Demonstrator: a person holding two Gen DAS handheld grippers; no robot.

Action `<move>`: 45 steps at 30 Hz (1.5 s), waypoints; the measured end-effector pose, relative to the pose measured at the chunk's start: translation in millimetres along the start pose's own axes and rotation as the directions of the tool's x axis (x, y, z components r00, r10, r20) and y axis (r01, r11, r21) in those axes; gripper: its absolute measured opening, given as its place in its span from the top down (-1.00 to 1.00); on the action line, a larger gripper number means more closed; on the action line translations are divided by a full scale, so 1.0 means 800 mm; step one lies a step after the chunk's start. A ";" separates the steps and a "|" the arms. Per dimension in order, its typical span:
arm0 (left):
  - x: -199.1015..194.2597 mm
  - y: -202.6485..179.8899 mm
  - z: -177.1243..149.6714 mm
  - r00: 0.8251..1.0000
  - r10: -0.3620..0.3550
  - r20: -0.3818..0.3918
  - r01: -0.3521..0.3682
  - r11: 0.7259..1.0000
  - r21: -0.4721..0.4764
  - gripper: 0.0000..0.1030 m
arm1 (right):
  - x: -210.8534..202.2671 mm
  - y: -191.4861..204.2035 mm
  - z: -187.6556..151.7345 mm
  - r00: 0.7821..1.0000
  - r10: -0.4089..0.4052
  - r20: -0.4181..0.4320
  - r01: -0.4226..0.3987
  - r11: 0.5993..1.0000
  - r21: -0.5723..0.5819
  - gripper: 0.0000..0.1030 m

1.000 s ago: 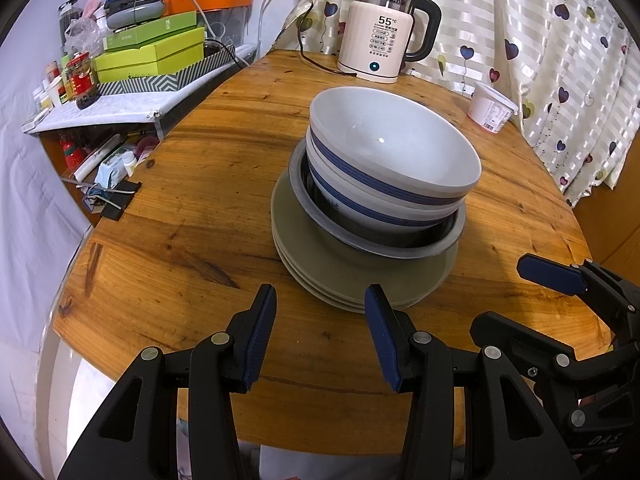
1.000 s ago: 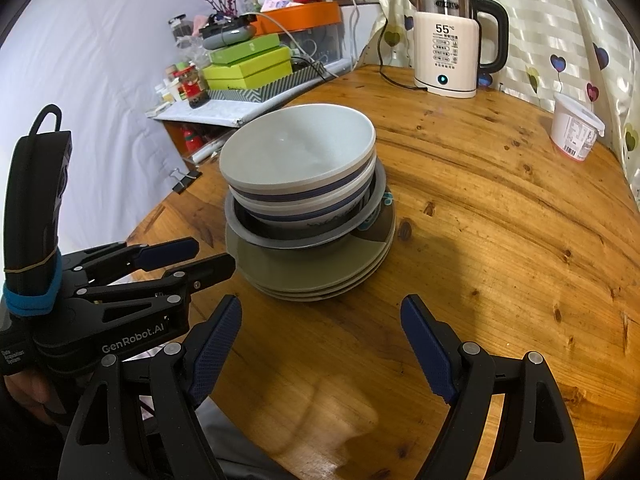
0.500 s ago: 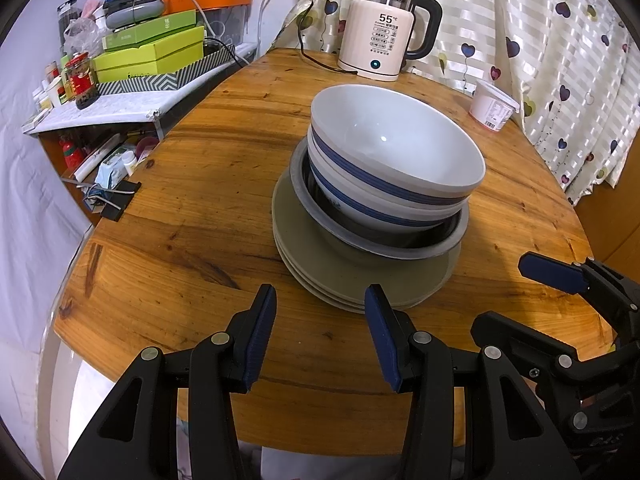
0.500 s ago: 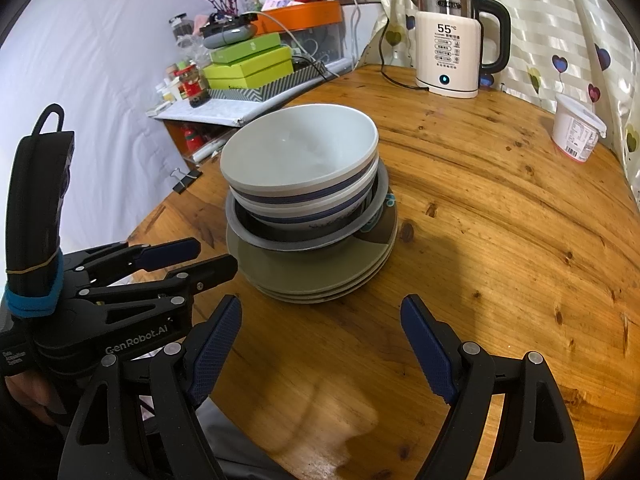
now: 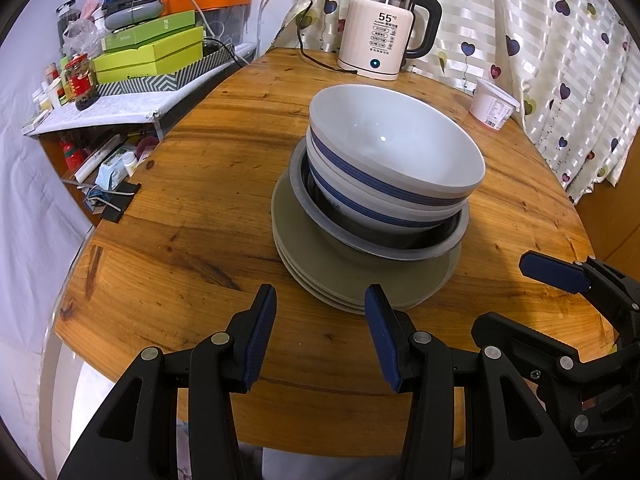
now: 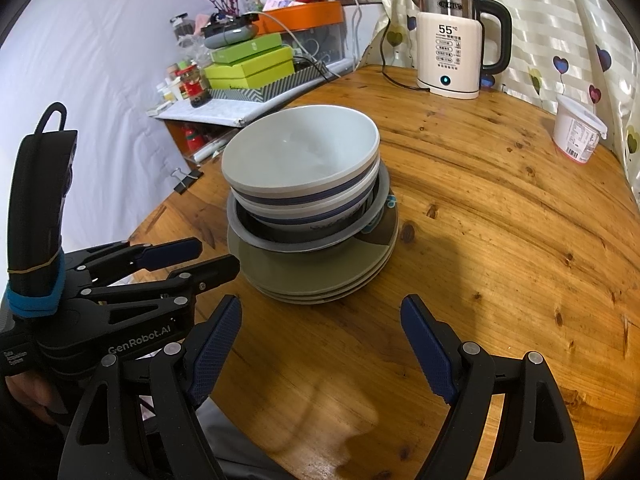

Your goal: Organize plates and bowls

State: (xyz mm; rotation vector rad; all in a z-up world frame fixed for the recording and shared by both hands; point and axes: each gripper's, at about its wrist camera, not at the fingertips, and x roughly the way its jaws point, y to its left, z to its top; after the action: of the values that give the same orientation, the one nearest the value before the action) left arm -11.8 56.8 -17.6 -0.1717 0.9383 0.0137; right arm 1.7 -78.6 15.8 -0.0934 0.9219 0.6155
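- The left gripper hangs over the near edge of the round wooden table, its blue-padded jaws partly open with nothing between them; the table top shows in the gap.
- The right gripper sits just beside it, also over the near edge, its jaws spread wider and likewise empty.
- In the right wrist view the left gripper shows from the side at the lower left, with a bit of the person's hand gripping its handle.
- Both grippers point down at a single pile of dishes in the middle of the table, near their tips but not touching them.
- At the bottom of the pile lie the plates, flat grey-green ones stacked together, resting on the wood.
- On the plates stands a wide grey bowl with a dark inside.
- Nested in it are the white bowls with blue bands, one inside another; the top one is tilted a little and empty.
- Further back, near the curtain, a white tub stands on the right.
- At the far edge stands an electric kettle, its cord trailing left.
- Off the table to the left, a cluttered shelf carries green boxes.
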 end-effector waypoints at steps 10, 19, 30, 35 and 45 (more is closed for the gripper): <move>-0.001 0.001 0.001 1.000 0.004 -0.003 -0.004 1.000 0.003 0.08 | -0.001 0.001 0.002 1.000 0.000 0.001 0.000 1.000 -0.001 -0.60; -0.001 -0.001 0.002 1.000 0.011 -0.007 -0.011 1.000 0.000 0.08 | 0.000 0.001 0.001 1.000 0.000 0.001 0.000 1.000 0.000 -0.60; 0.001 -0.002 0.001 1.000 0.014 -0.015 -0.013 1.000 0.005 0.08 | -0.001 0.006 0.001 1.000 0.002 -0.001 -0.002 1.000 -0.001 -0.60; 0.000 -0.001 0.000 1.000 0.014 -0.015 -0.014 1.000 0.003 0.08 | 0.000 0.006 0.000 1.000 0.002 -0.001 -0.002 1.000 -0.001 -0.60; 0.000 -0.002 0.000 1.000 0.015 -0.014 -0.015 1.000 0.003 0.08 | 0.000 0.006 0.000 1.000 0.002 0.000 -0.002 1.000 0.000 -0.60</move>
State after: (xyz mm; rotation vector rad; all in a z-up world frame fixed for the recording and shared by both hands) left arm -11.4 55.0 -17.5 -0.1628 0.9540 0.0249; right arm -1.0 -74.9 16.8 -0.0922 0.9217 0.6174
